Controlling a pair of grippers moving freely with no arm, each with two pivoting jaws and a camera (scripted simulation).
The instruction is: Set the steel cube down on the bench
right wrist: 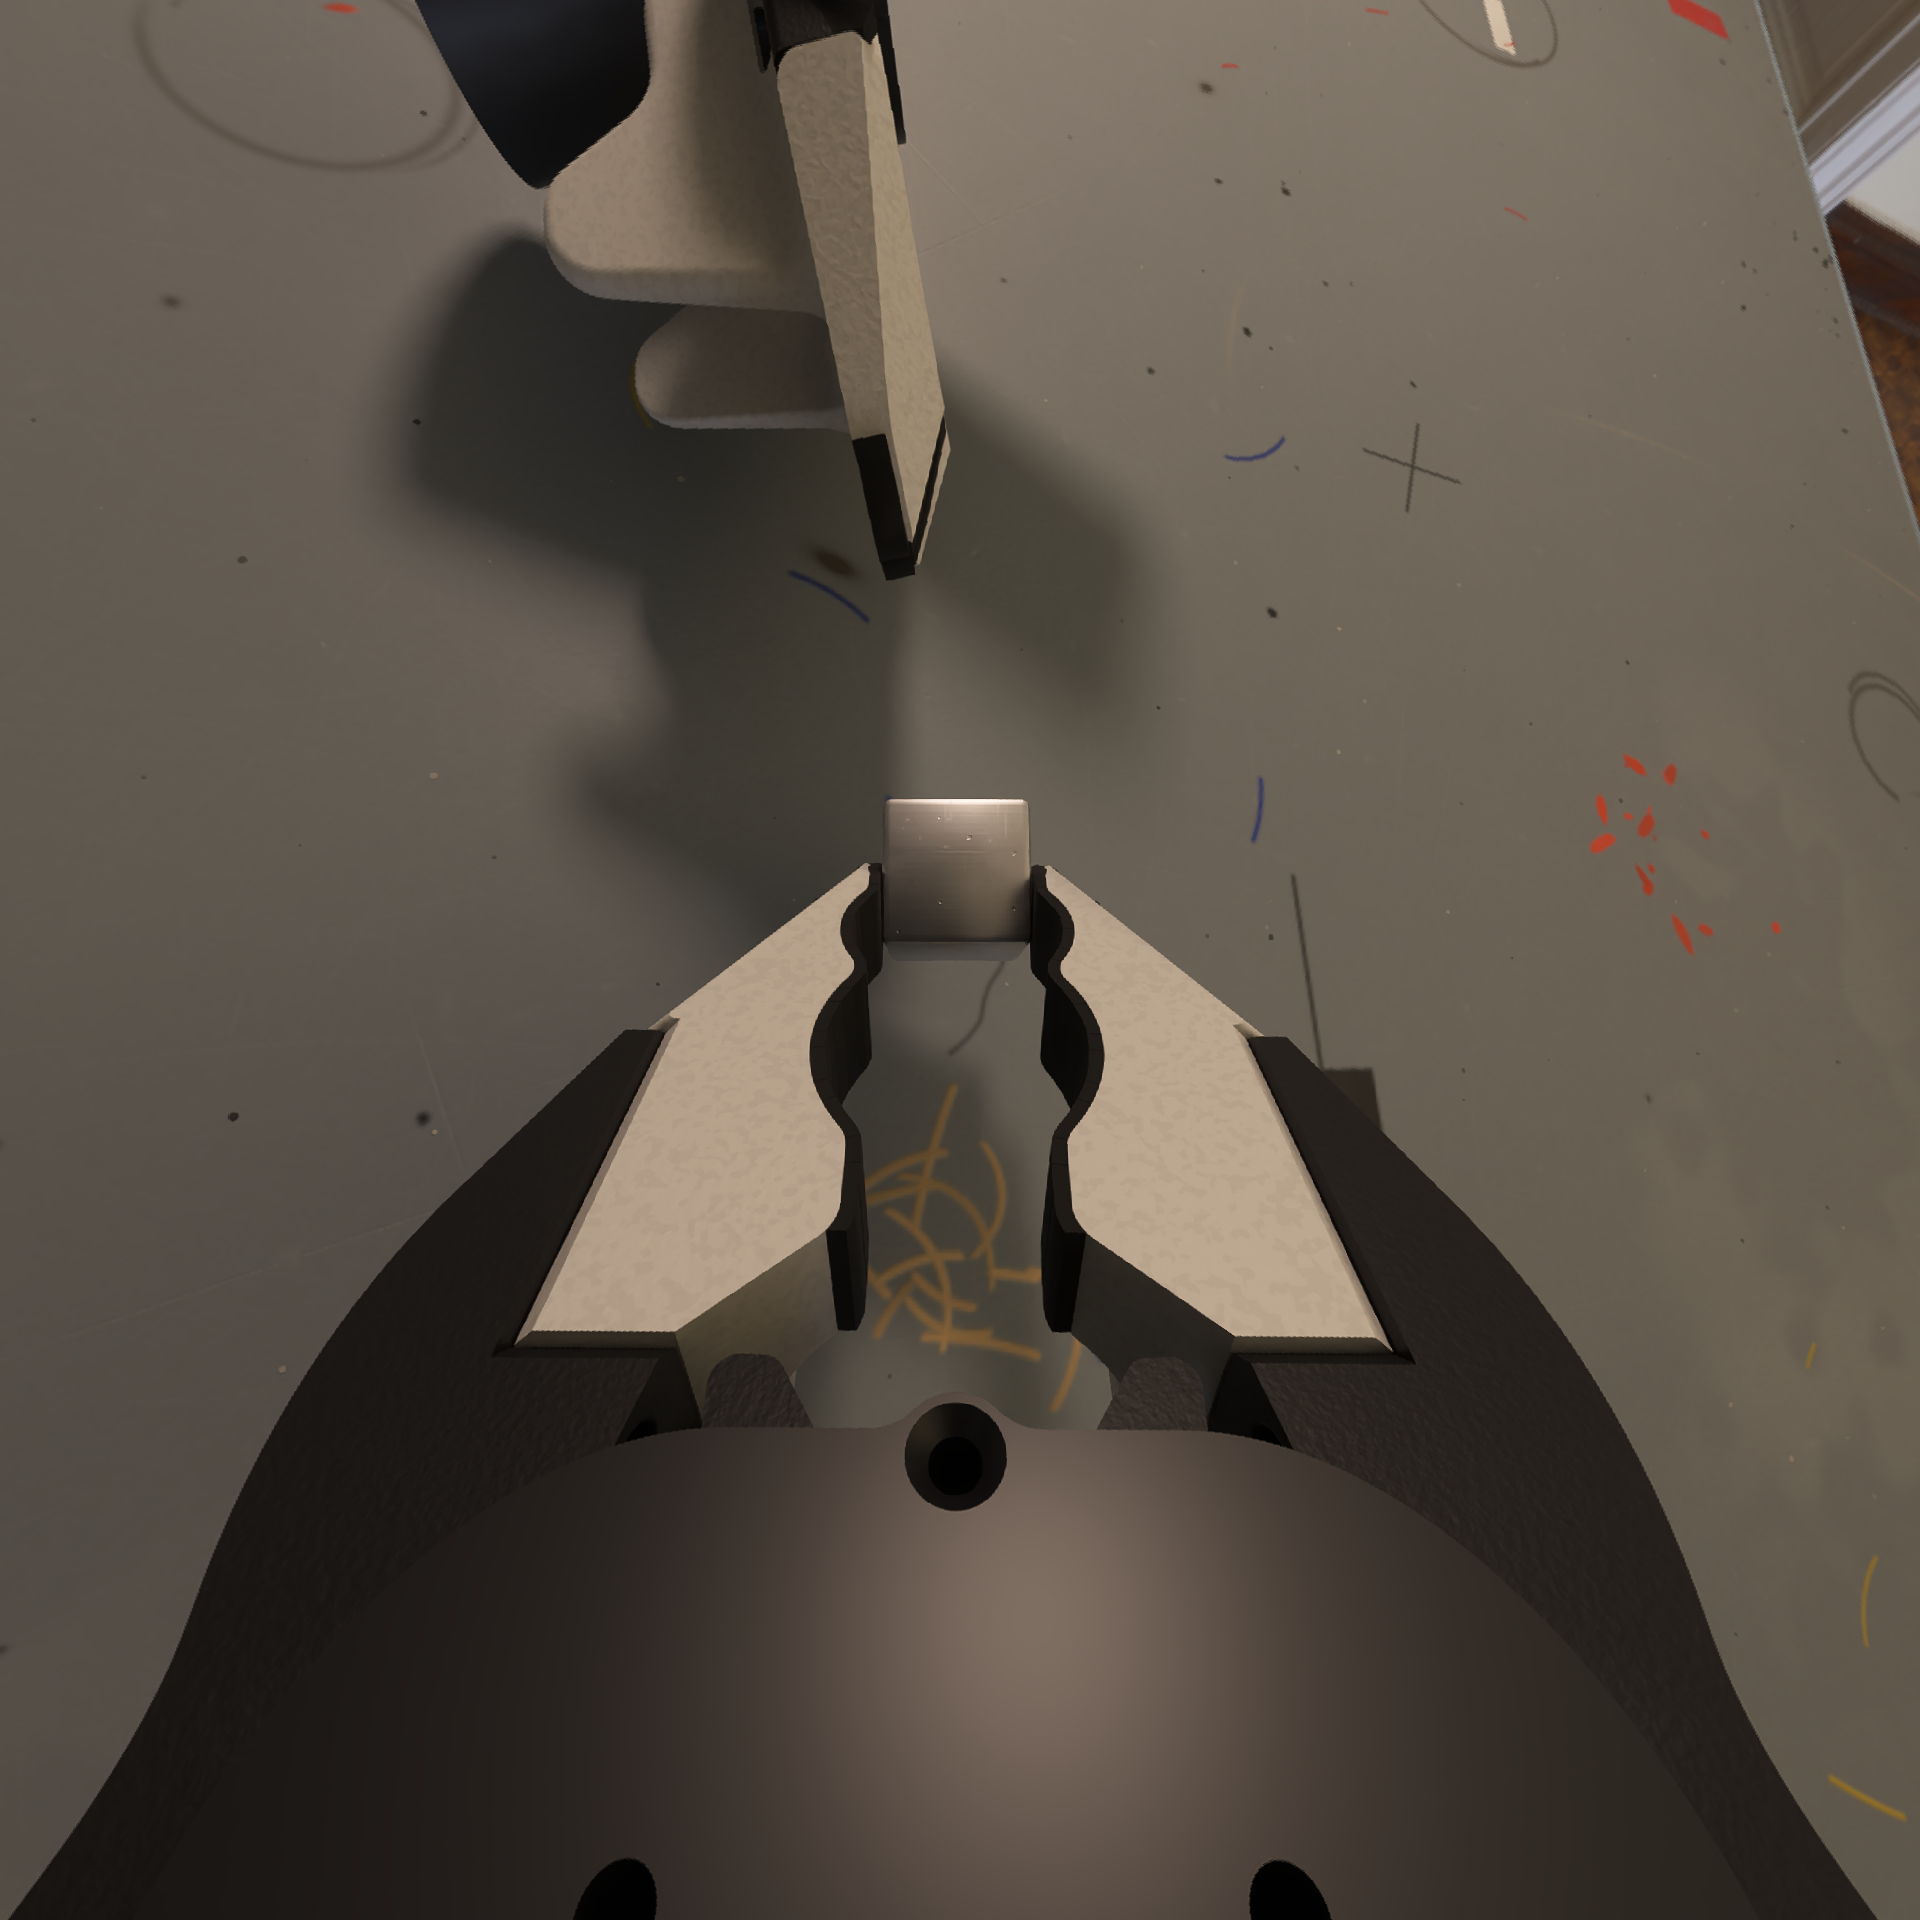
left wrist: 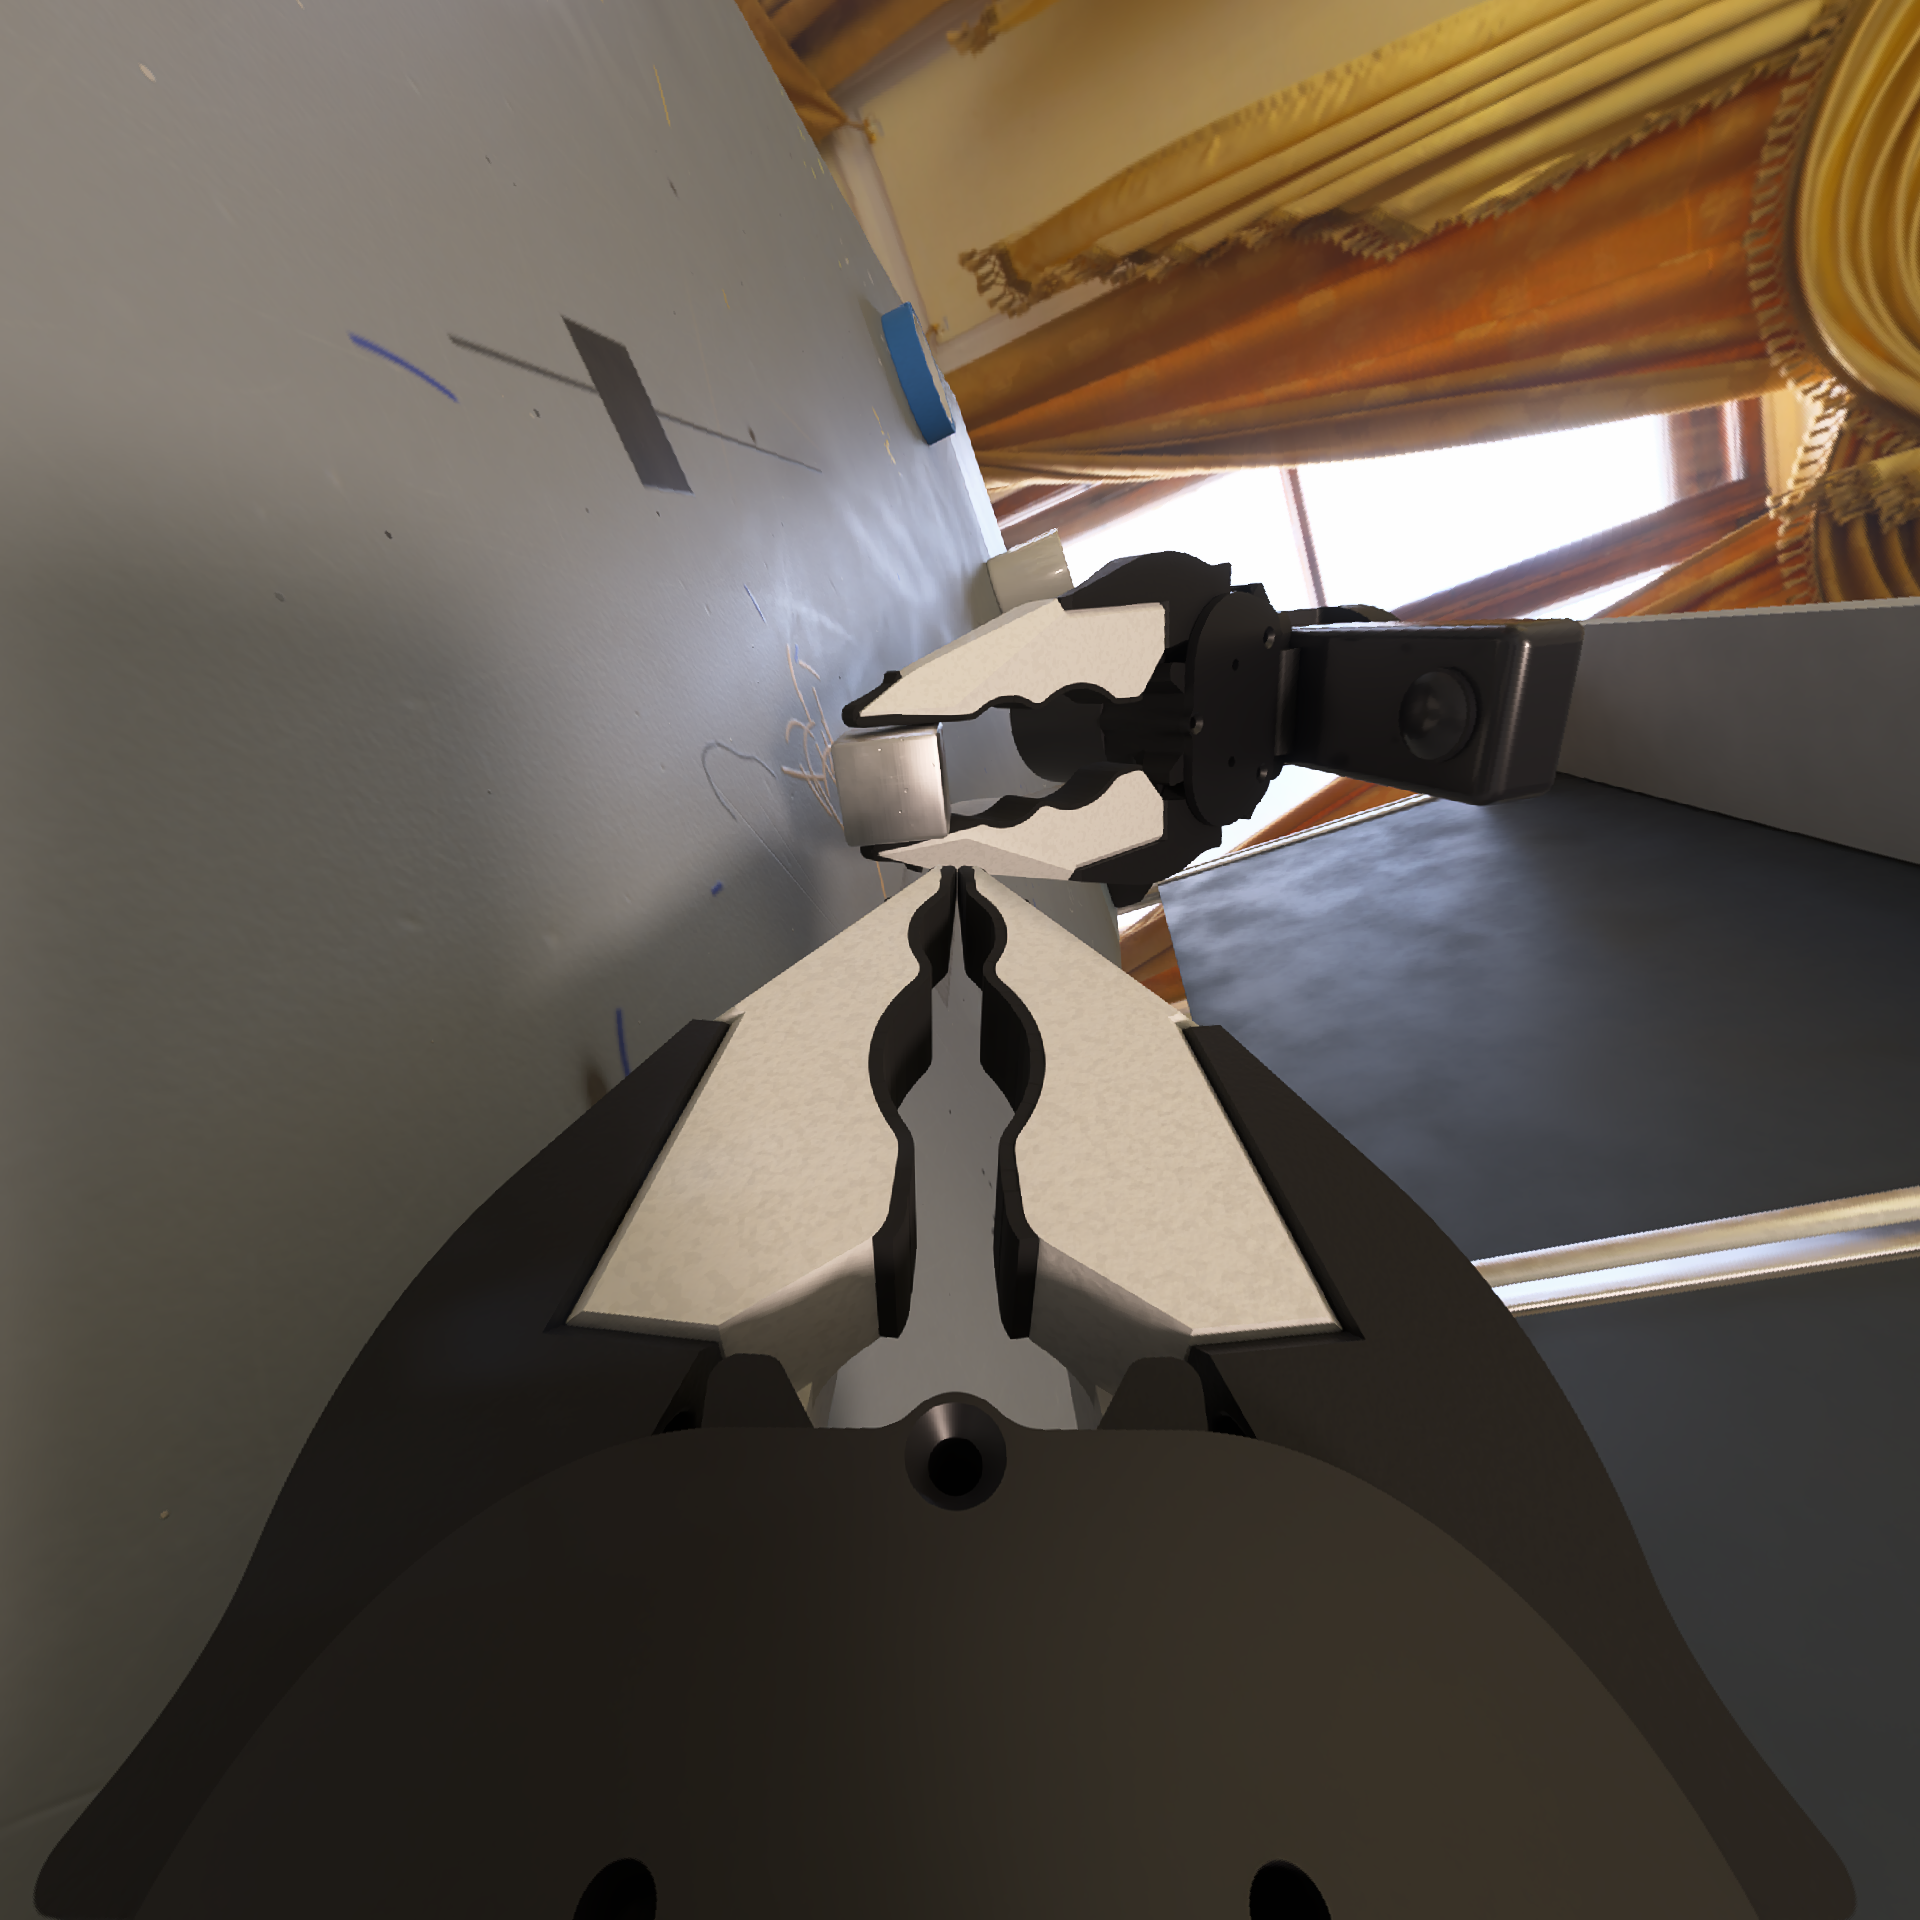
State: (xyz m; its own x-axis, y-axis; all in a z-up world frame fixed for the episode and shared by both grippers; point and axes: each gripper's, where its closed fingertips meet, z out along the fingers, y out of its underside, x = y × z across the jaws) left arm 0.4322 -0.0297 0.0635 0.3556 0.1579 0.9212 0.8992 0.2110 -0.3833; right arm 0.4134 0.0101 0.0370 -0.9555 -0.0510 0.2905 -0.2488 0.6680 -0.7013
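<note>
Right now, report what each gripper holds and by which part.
The right gripper holds the steel cube by two opposite side faces, pinched at its fingertips. The left gripper is shut on nothing.

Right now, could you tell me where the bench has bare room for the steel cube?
Bare bench lies directly under the steel cube held by the right hand-held gripper. It is crowded ahead, where the left hand-held gripper hangs.

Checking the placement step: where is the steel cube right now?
The steel cube is pinched between the right gripper fingertips, centre of the right wrist view, at the bench; contact with it is unclear.
</note>
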